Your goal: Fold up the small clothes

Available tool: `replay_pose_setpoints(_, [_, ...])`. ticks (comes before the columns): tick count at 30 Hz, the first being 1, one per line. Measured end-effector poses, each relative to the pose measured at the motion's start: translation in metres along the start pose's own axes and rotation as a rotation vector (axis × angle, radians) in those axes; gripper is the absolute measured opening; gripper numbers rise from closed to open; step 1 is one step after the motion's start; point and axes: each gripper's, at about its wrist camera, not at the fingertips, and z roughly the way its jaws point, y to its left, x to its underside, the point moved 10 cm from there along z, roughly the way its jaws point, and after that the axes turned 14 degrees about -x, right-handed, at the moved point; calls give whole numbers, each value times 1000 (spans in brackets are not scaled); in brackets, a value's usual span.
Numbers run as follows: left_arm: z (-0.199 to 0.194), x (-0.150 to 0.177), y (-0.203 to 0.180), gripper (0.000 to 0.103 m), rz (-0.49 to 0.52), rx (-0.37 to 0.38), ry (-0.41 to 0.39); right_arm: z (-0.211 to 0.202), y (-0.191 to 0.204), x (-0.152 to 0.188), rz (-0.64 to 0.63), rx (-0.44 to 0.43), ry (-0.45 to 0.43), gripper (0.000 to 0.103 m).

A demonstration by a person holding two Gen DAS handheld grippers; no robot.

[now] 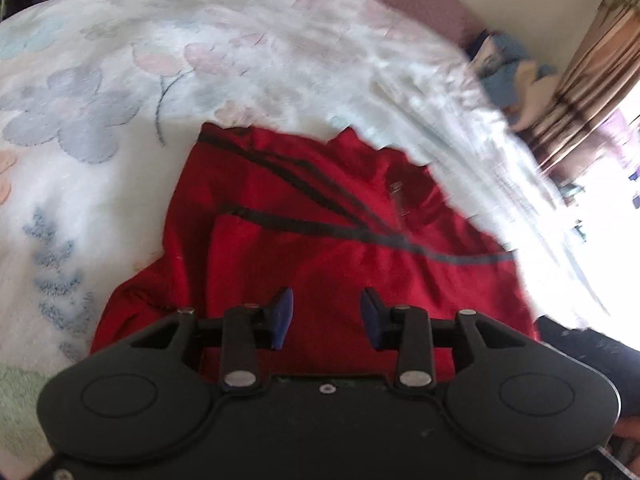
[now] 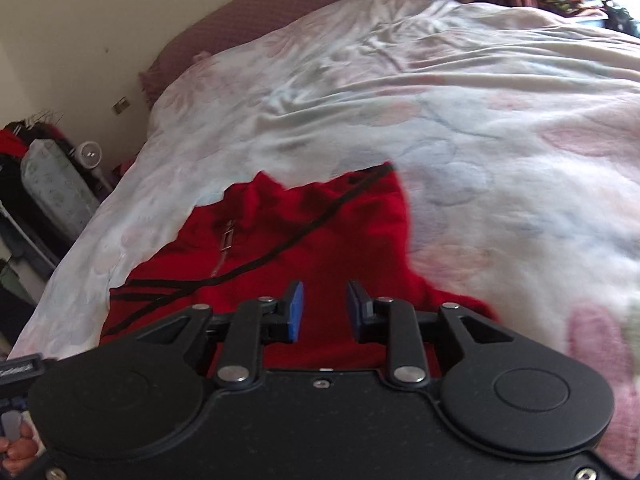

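A small red garment [image 1: 304, 208] with dark stripes and a zip lies spread on a floral bedspread [image 1: 120, 80]. It also shows in the right wrist view [image 2: 320, 232]. My left gripper [image 1: 326, 316] hovers over the garment's near edge, its blue-padded jaws apart and empty. My right gripper [image 2: 325, 310] hovers over the near part of the garment, jaws apart and empty. The near hem is hidden behind both gripper bodies.
The white floral bedspread [image 2: 480, 120] covers the bed. A mauve headboard [image 2: 248, 12] runs along the wall. Curtains [image 1: 592, 60] and blue cloth [image 1: 508, 76] lie at the bed's far right. Clutter and a hanging rack [image 2: 40, 176] stand left of the bed.
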Motion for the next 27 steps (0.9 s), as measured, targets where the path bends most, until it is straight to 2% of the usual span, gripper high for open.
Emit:
replay_pose_setpoints(3, [25,11,8,38,31,-72,67,19,-11,9,18,56,42,25])
replay_pose_setpoints(5, [30,15,13,41,46,-65,64,28,-22,18,29,83,75,22])
replay_pose_setpoints(8, [30,14,14,41,62,-46,62,30,-24,20,34,61,98,22])
replay_pose_setpoints(10, [28,14,16,41,69,-37,63,28,-25,5,44,36,52,24])
replay_pose_setpoints(12, [26,12,17,41,53,-29,58,29,-35,-20,77,41,-15,36])
replay_pose_setpoints(13, [24,9,17,41,33,-22,48,31,-42,-31,87,59,-37,38])
replay_pose_setpoints(16, [18,-10,23,43,-25,-21,1,50,-68,-55,152,100,-28,39])
replay_pose_setpoints(20, [39,-30,27,43,-55,-50,36,71,-84,-54,246,76,14,39])
replay_pose_setpoints(25, [52,-31,18,44,22,-79,36,81,-87,-50,260,85,-4,40])
replay_pose_setpoints(26, [52,-31,18,44,27,-82,31,82,-89,-50,266,84,-13,40])
replay_pose_setpoints(27, [53,-32,19,44,31,-83,27,83,-91,-52,268,83,-21,24])
